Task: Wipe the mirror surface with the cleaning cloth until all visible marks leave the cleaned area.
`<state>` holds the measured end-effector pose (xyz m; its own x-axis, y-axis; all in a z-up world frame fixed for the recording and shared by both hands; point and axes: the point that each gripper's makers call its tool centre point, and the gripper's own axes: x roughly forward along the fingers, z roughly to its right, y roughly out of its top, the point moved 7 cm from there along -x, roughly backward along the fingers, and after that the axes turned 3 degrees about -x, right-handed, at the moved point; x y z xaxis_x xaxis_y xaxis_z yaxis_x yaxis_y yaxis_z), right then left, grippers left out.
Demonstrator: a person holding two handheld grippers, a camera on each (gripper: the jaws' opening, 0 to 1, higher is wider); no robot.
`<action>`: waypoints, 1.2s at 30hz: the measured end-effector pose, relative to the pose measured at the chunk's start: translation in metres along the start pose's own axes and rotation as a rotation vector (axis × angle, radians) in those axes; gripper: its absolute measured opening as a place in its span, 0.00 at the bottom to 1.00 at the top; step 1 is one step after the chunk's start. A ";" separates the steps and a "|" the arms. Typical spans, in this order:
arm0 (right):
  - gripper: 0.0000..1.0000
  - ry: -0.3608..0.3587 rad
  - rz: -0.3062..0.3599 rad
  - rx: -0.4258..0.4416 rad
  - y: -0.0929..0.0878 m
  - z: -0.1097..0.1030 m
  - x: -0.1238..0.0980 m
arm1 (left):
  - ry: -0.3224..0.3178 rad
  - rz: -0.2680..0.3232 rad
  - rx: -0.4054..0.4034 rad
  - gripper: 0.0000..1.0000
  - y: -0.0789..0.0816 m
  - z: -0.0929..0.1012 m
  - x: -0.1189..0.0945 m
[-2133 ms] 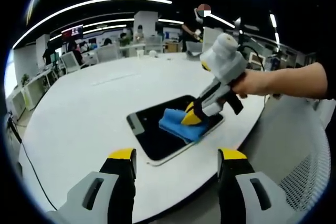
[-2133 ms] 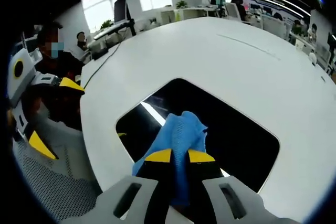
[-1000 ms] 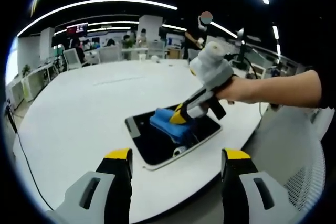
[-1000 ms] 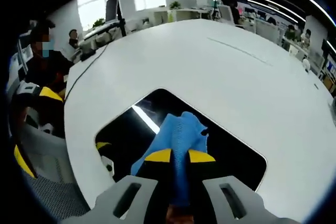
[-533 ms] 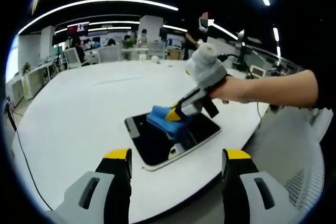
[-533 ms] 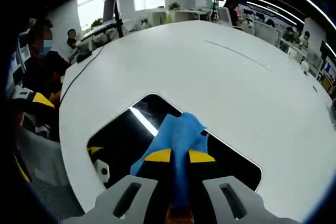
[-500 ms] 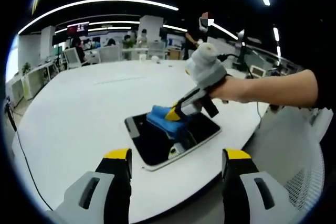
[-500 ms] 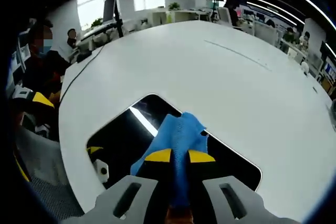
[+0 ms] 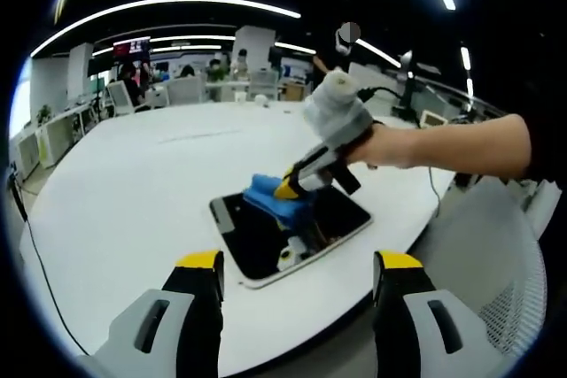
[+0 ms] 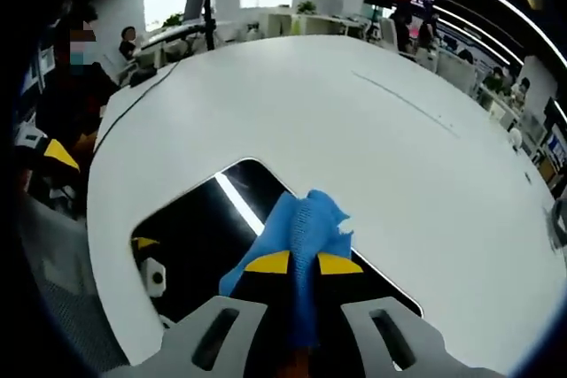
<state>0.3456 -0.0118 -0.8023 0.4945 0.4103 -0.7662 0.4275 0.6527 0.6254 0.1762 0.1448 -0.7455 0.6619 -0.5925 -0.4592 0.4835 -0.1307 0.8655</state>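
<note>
Left gripper view has the whole setup in front of it: a big white round worktop [image 9: 115, 210] with the mirror [image 9: 266, 241] lying flat near its front edge, dark glass with a pale rim. The left gripper [image 9: 297, 267] hangs back off the edge of the worktop, jaws spread wide with nothing between them. Coming in from the right is a hand [image 9: 390, 143] holding the right gripper [image 9: 288, 190], yellow tips angled down onto the far side of the mirror, with the blue cleaning cloth [image 9: 266, 194] bunched under them, touching the glass. A mesh chair [image 9: 496, 263] sits at the right, and there's an office with desks and ceiling light strips behind.

Right gripper view looks straight down its own jaws: they're clamped tight on the cleaning cloth [image 10: 301, 227], which sticks out past the yellow tips and lies over the mirror [image 10: 195, 227] near its upper edge. The glass reflects a bright light strip. Can't really make out any marks on it from here. The left gripper [image 10: 44, 161] peeks in at the left edge.
</note>
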 end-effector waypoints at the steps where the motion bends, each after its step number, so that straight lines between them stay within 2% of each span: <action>1: 0.04 -0.001 -0.001 0.000 0.000 0.001 0.000 | 0.000 0.001 -0.001 0.68 0.000 0.000 0.000; 6: 0.04 -0.015 -0.002 0.043 0.002 0.007 0.004 | -0.001 -0.017 0.010 0.65 -0.002 0.000 0.000; 13: 0.04 -0.036 -0.005 0.017 0.007 0.015 0.011 | 0.001 -0.018 0.013 0.65 -0.002 0.000 0.000; 23: 0.04 -0.043 -0.020 0.014 0.010 0.016 0.012 | -0.003 -0.023 0.011 0.66 -0.002 -0.001 0.000; 31: 0.04 -0.046 -0.033 -0.034 0.012 0.014 0.011 | -0.013 -0.020 0.002 0.66 -0.002 0.001 0.000; 36: 0.04 -0.047 -0.033 -0.020 0.011 0.017 0.011 | -0.011 -0.022 0.004 0.66 -0.002 0.000 0.000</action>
<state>0.3686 -0.0109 -0.8018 0.5158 0.3586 -0.7781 0.4290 0.6780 0.5969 0.1754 0.1444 -0.7470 0.6449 -0.5984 -0.4755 0.4951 -0.1469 0.8563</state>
